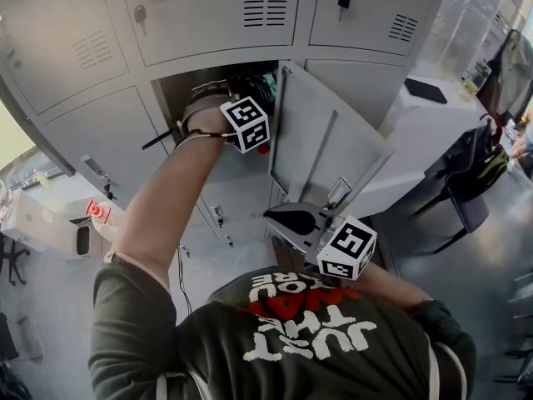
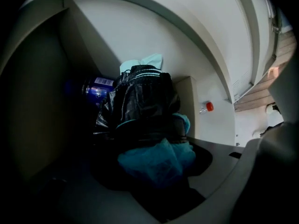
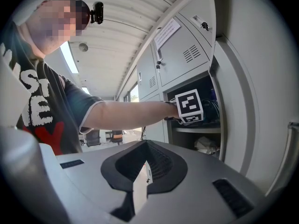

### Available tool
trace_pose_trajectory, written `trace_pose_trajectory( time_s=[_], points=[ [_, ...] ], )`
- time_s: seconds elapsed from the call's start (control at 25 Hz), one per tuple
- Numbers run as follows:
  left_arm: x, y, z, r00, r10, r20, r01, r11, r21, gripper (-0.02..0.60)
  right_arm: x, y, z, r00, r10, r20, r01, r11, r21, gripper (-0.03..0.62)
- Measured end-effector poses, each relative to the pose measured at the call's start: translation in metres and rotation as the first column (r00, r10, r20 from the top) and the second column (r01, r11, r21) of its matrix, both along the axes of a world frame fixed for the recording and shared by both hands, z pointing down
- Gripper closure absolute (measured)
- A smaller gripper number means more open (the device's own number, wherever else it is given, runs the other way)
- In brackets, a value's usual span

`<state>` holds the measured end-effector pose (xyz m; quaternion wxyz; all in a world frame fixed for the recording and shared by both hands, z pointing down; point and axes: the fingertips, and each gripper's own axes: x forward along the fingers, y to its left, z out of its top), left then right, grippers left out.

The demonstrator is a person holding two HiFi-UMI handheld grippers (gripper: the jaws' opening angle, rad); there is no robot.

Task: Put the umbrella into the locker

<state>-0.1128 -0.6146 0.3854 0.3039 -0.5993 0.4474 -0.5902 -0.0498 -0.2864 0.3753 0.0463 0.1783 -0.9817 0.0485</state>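
Black-and-teal umbrella [image 2: 140,104], grey locker [image 1: 321,140].

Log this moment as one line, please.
left gripper | inside open locker | holding umbrella | right gripper | empty, outside by door

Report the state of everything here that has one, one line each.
locker: open, door swung out
upper locker door: shut, key in its lock
umbrella: folded, inside the locker, between the left jaws
left gripper: closed on the umbrella
right gripper: jaws together at the tips, empty, outside the locker
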Motion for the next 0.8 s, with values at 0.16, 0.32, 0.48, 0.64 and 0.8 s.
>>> trace_pose_trajectory(
  time_s=[0.16,0.32,0.48,0.64,0.8],
  points=[
    [-0.005,-0.011,0.018,0.997,-0.065,-0.04,0.063,0.997,-0.052,0.308,0.001,0.001,0.003,1.0,0.002,-0.006,-0.002,1.0,-0.006,0.562],
    [-0.007,-0.023,0.019,0.997,-0.079,-0.026,0.077,0.995,-0.07,0.307,0.009,-0.002,0.004,1.0,0.02,-0.004,-0.02,1.0,-0.011,0.562],
    [-0.013,-0.037,0.02,0.997,-0.08,0.007,0.08,0.995,-0.059,0.305,0.017,-0.005,0.006,0.999,0.041,-0.005,-0.041,0.999,-0.018,0.562],
    [-0.015,-0.05,0.019,0.997,-0.065,0.036,0.066,0.997,-0.026,0.304,0.025,-0.009,0.007,0.998,0.06,-0.002,-0.06,0.998,-0.023,0.562],
    [-0.019,-0.06,0.017,0.996,-0.05,0.08,0.048,0.999,0.018,0.299,0.03,-0.012,0.009,0.997,0.072,-0.002,-0.072,0.997,-0.031,0.562]
  ],
)
